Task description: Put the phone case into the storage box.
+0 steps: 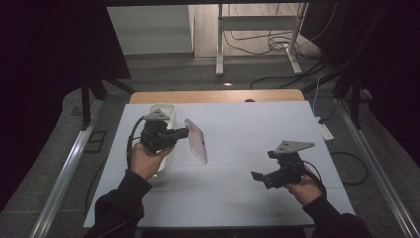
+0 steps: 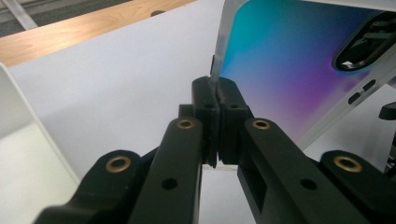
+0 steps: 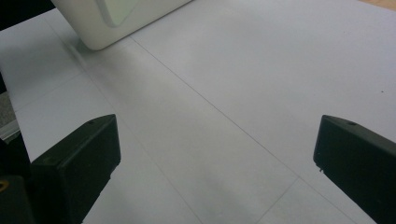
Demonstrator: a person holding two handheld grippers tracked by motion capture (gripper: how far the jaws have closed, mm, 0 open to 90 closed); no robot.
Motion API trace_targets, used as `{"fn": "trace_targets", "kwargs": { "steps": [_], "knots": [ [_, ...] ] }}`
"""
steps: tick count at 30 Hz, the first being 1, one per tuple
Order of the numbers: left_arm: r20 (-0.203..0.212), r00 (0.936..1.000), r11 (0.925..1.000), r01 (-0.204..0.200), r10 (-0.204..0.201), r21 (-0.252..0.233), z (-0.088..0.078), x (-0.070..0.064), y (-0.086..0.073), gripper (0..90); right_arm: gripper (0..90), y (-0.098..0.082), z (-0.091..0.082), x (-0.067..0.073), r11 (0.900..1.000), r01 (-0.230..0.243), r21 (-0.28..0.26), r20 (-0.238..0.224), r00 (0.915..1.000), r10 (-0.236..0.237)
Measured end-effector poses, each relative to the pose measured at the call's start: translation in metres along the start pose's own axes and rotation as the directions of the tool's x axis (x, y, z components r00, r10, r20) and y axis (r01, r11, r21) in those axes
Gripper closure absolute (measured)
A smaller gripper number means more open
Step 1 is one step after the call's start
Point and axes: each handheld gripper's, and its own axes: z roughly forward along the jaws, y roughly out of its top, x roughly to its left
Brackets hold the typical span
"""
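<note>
Nearest us, at about 4 o'clock on the white table (image 1: 237,148), the right gripper (image 1: 258,177) hangs with jaws spread wide and nothing between them. At 9 o'clock the left gripper (image 1: 184,132) is clamped on the lower edge of the phone (image 1: 196,140), held off the table and tilted, just beside the white bin (image 1: 166,163). We judge the phone stiff, light, glossy, so slippery and fragile. The pads (image 2: 229,105) bite a thin edge; a grip across both long sides would be safer.
</note>
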Motion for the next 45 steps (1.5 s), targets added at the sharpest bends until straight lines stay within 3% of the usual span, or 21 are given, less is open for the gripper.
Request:
{"fn": "trace_targets", "kwargs": {
  "steps": [11, 22, 29, 45],
  "knots": [
    [-0.031, 0.9995, 0.9999, 0.011, -0.012, -0.011, -0.008, 0.006, 0.000, 87.8, 0.3, -0.005, -0.006, -0.003, 1.000, -0.014, 0.003, 0.007, 0.9999, 0.014],
    [-0.068, 0.9962, 0.9973, 0.051, -0.055, -0.054, -0.022, 0.017, -0.001, 87.8, 0.0, -0.012, -0.016, -0.009, 0.999, -0.038, -0.011, 0.027, 0.9989, 0.038],
    [-0.089, 0.9942, 0.9954, 0.054, -0.061, -0.079, -0.033, 0.021, 0.001, 87.9, 0.0, -0.018, -0.024, -0.014, 0.999, -0.053, -0.011, 0.044, 0.9976, 0.054],
    [-0.162, 0.9839, 0.9910, 0.055, -0.075, -0.122, -0.055, 0.030, 0.003, 88.0, 0.0, -0.032, -0.041, -0.020, 0.997, -0.081, -0.019, 0.073, 0.9939, 0.082]
  ]
}}
